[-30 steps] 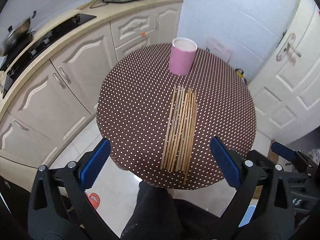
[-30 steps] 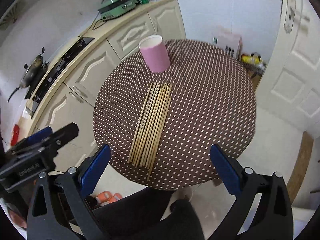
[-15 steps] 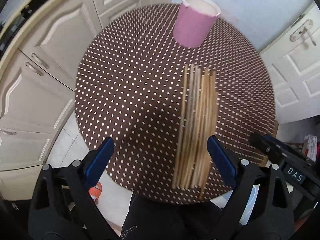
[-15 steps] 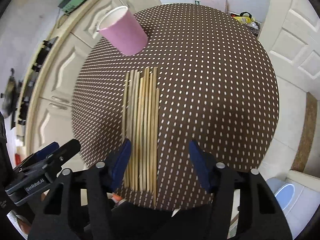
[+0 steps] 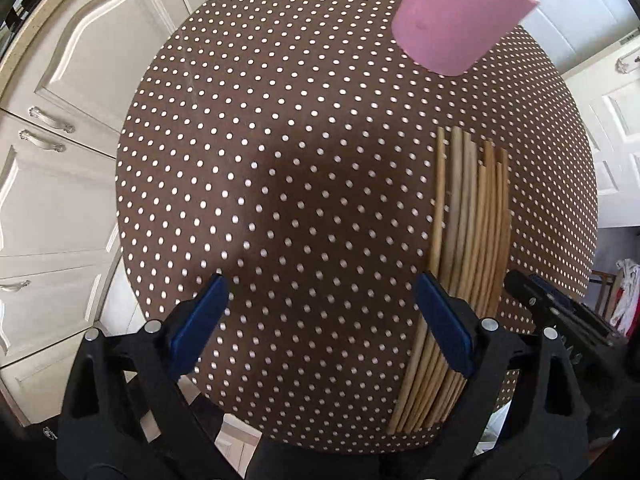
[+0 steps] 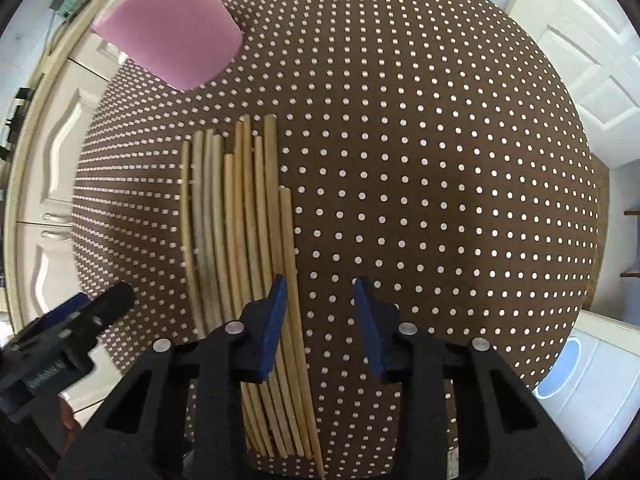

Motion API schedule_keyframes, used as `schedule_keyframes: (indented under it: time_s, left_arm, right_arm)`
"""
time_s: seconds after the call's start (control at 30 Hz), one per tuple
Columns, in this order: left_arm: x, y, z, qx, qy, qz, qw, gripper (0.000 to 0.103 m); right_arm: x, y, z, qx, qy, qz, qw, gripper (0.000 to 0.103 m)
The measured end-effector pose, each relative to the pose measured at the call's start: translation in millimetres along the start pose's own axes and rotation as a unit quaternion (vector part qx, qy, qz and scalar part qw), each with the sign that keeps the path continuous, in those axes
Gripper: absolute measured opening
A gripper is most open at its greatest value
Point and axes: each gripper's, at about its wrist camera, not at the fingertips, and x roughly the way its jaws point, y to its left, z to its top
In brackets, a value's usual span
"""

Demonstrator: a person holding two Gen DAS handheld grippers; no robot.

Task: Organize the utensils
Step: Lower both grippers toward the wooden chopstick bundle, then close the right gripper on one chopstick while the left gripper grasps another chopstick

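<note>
Left gripper (image 5: 322,312) low in frame, blue pads spread wide over bare polka-dot cloth of the round table (image 5: 280,160), nothing between them. Its right pad overlaps the left edge of the chopstick bundle (image 5: 468,240), which lies lengthwise right of centre. Pink cup (image 5: 460,16) upright, top right. Second gripper's black tip (image 5: 532,292) at right, just beside the bundle. White cabinets (image 5: 60,140) fill the left edge.

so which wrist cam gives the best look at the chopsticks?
Right wrist: the chopsticks lie near the middle of the picture, far ends all in view, with the right gripper over the outermost stick. Left wrist shows them at the right side, partly hidden behind a finger of the left gripper.
</note>
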Motion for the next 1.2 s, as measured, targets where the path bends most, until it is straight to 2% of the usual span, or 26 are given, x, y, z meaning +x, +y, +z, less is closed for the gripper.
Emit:
schedule_keyframes:
  time_s: [0.13, 0.23, 0.33, 0.47, 0.63, 0.7, 0.77, 0.87, 1.0, 1.2]
  left_arm:
    - [5.9, 5.8, 8.8, -0.003, 0.014, -0.009, 0.9999, 0.092]
    - [8.7, 6.7, 12.1, -0.004, 0.023, -0.015, 0.9996, 0.092]
    - [12.9, 2.8, 11.9, 0.001, 0.030, -0.023, 0.9993, 0.092]
    - [29.5, -14.6, 20.3, 0.016, 0.033, -0.031, 0.9988, 0.092]
    - [39.7, -32.2, 29.1, 0.023, 0.038, -0.037, 0.9983, 0.092]
    - [45.3, -41.4, 35.4, 0.023, 0.043, -0.044, 0.9978, 0.092]
    - [51.2, -50.8, 41.5, 0.027, 0.043, -0.047, 0.9976, 0.092]
    - [60.6, -68.3, 49.8, 0.036, 0.041, -0.035, 0.9979, 0.092]
    - [70.7, -76.9, 63.7, 0.020, 0.033, -0.028, 0.9988, 0.092]
    - [78.4, -83.5, 94.8, 0.010, 0.024, 0.010, 0.9996, 0.090]
  right_arm:
    - [2.7, 7.5, 1.9, -0.018, -0.010, -0.017, 1.000, 0.032]
    - [0.2, 19.1, -1.6, -0.037, -0.013, -0.051, 0.998, 0.030]
    - [1.6, 24.7, -3.9, -0.040, -0.017, -0.063, 0.997, 0.026]
    - [-0.2, 22.0, -2.6, -0.045, -0.023, -0.060, 0.997, 0.005]
    - [-5.2, 12.0, 6.1, -0.034, -0.024, -0.037, 0.998, 0.004]
    - [0.8, 3.0, 21.6, -0.027, -0.029, -0.027, 0.999, 0.004]
    - [-12.2, -5.4, 43.5, -0.022, -0.036, -0.026, 0.999, 0.004]
    - [-16.6, -10.6, 59.1, -0.026, -0.046, -0.029, 0.998, 0.004]
    - [-23.3, -17.0, 79.3, -0.029, -0.048, -0.016, 0.998, 0.004]
    - [-19.4, -22.8, 83.3, -0.047, -0.033, -0.001, 0.998, 0.004]
